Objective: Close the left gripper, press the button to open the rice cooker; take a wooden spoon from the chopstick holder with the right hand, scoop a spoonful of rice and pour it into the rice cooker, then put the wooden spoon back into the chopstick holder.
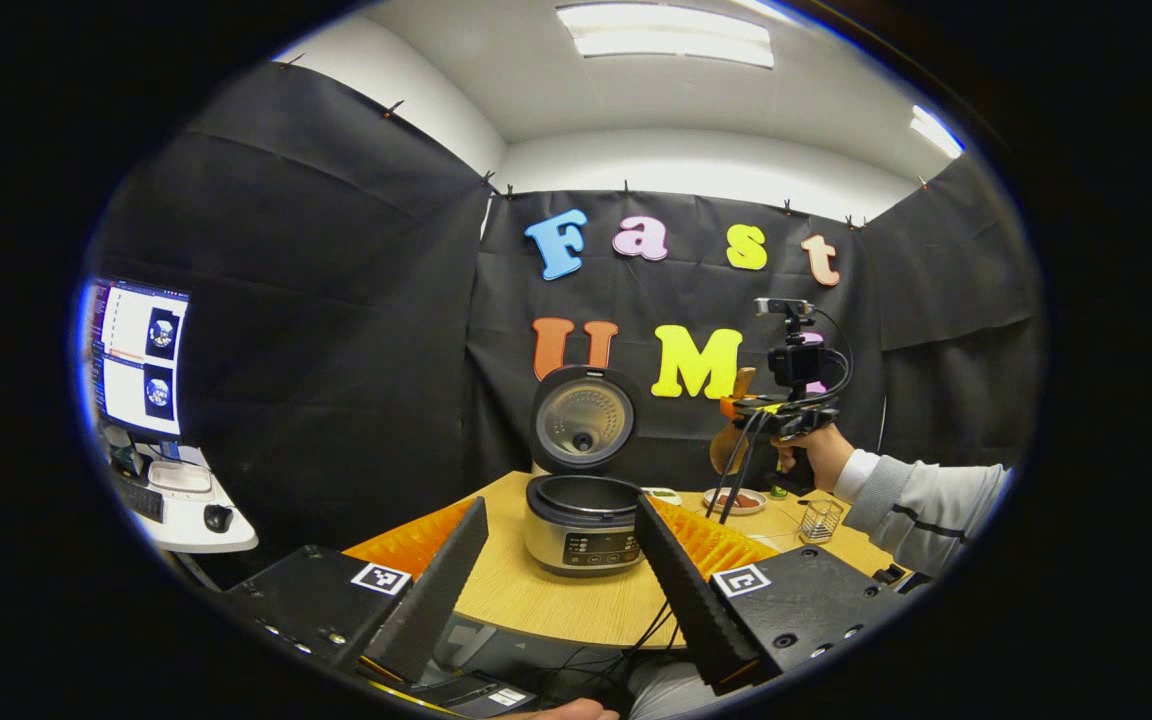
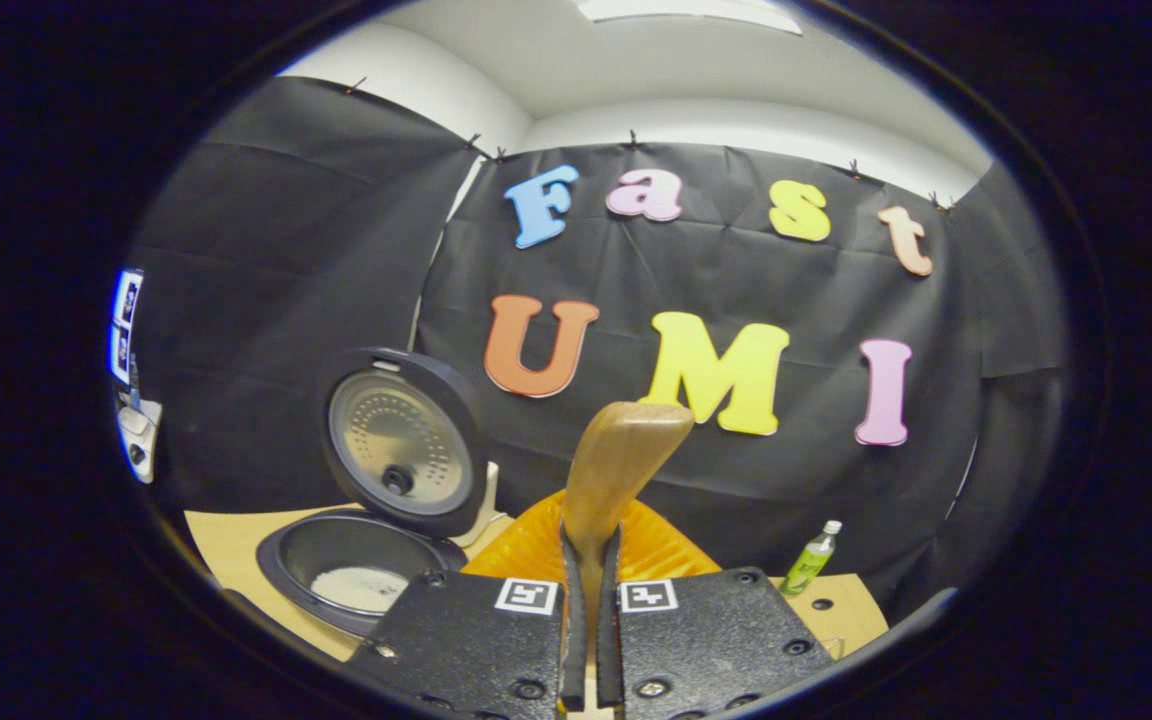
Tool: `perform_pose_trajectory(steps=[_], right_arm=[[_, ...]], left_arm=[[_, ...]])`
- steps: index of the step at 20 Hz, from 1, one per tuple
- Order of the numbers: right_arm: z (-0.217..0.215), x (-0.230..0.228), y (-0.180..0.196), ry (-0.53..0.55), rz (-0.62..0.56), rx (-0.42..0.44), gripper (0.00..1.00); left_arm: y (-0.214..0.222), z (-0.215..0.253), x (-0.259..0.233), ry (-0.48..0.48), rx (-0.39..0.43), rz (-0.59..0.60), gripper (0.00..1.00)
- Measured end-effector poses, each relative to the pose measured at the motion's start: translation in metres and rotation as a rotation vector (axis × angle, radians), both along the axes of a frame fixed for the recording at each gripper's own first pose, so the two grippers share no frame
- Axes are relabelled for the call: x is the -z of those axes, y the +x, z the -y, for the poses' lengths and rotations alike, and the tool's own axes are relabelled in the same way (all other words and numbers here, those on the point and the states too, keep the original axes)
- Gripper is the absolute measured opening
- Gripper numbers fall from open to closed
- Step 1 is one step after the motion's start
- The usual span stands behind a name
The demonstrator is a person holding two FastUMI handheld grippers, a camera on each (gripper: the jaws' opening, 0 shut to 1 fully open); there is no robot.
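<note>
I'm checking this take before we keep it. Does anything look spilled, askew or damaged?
Nothing stands out. The rice cooker stands upright on the table with its lid raised and white rice in the pot. The right gripper grips the wooden spoon upright. No spilled rice shows on the table.

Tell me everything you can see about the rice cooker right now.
The rice cooker stands on the wooden table, silver-bodied with a dark rim and a front control panel. Its round lid is swung fully open, upright at the back, showing a perforated metal inner plate. A patch of white rice lies inside. Neither gripper touches it.
</note>
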State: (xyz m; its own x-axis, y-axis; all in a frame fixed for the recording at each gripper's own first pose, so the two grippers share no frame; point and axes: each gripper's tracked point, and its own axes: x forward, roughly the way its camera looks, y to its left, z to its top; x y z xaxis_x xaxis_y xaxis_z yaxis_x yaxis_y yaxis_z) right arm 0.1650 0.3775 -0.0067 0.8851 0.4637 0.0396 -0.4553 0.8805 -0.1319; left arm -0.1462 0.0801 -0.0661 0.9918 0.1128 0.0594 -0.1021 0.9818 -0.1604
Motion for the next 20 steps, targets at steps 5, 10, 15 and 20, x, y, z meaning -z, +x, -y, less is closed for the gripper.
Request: perform_pose_trajectory(steps=[5,10,15,20], right_arm=[[0.096,-0.013,0.028,0.053,-0.007,0.113,0.1],[0.172,-0.011,0.041,0.055,-0.008,0.193,0.12],[0.217,0.023,0.056,0.108,-0.081,0.23,0.12],[0.249,0.072,0.088,0.138,-0.159,0.283,0.13]], left_arm=[[0.014,0.03,-0.01,-0.008,0.053,0.023,0.94],[0.025,0.047,-0.015,0.0,0.087,0.045,0.94],[0.035,0.064,-0.007,-0.003,0.125,0.029,0.94],[0.047,0.071,-0.013,-0.003,0.137,0.05,0.94]])
